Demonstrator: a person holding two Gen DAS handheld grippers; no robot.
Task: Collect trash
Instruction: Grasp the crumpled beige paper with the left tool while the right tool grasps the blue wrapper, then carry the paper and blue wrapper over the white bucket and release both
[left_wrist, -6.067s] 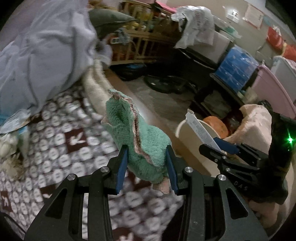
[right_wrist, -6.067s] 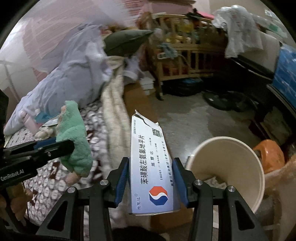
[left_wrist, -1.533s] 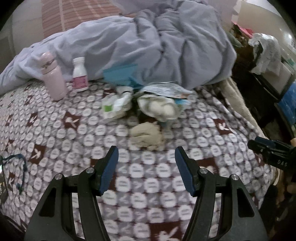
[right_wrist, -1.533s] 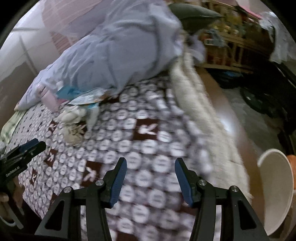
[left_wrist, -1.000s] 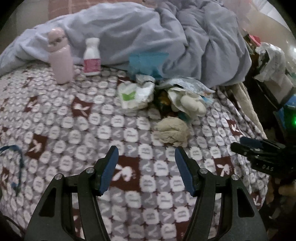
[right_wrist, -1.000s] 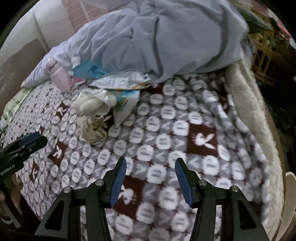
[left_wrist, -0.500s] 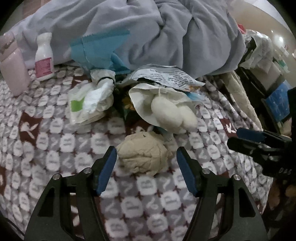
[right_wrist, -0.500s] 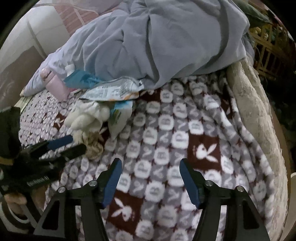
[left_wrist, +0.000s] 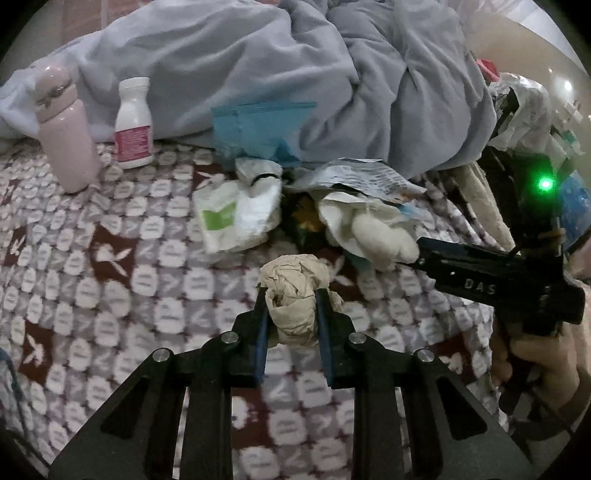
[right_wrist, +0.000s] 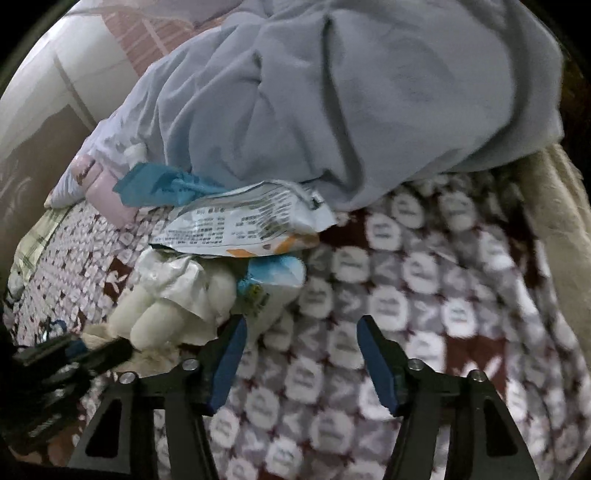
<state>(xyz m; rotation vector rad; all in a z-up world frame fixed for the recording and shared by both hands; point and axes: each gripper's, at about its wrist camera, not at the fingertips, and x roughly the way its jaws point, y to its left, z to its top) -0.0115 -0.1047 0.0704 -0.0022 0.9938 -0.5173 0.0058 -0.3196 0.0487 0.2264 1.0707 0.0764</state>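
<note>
On the patterned blanket (left_wrist: 122, 280), near its middle, lay the beige wad (left_wrist: 293, 295), and the left gripper (left_wrist: 290, 306) was closing on it: both blue pads touched its sides and the paper bulged between them. Judged step: secure this wad, then lift. To do it well, the squeeze should finish before any rise, since crumpled paper yields and could slip; a straight lift would avoid dragging the white bundle (left_wrist: 373, 236) lying just beyond. The right gripper (right_wrist: 299, 354) was also closing, pads well apart with only blanket between them; its left finger sat just beside the blue-and-white packet (right_wrist: 273, 284). Its likely next target is that packet or the printed wrapper (right_wrist: 243, 225) above it.

Count, both views:
- beige wad: 1
- white bundle: 1
- printed wrapper: 1
- blue-and-white packet: 1
- white bag with green patch (left_wrist: 236, 218): 1
- blue pouch (left_wrist: 255, 129): 1
- pink bottle (left_wrist: 66, 133): 1
- white bottle (left_wrist: 133, 122): 1
- grey duvet (left_wrist: 295, 74): 1

Whether bottles count as trash could not be told.
</note>
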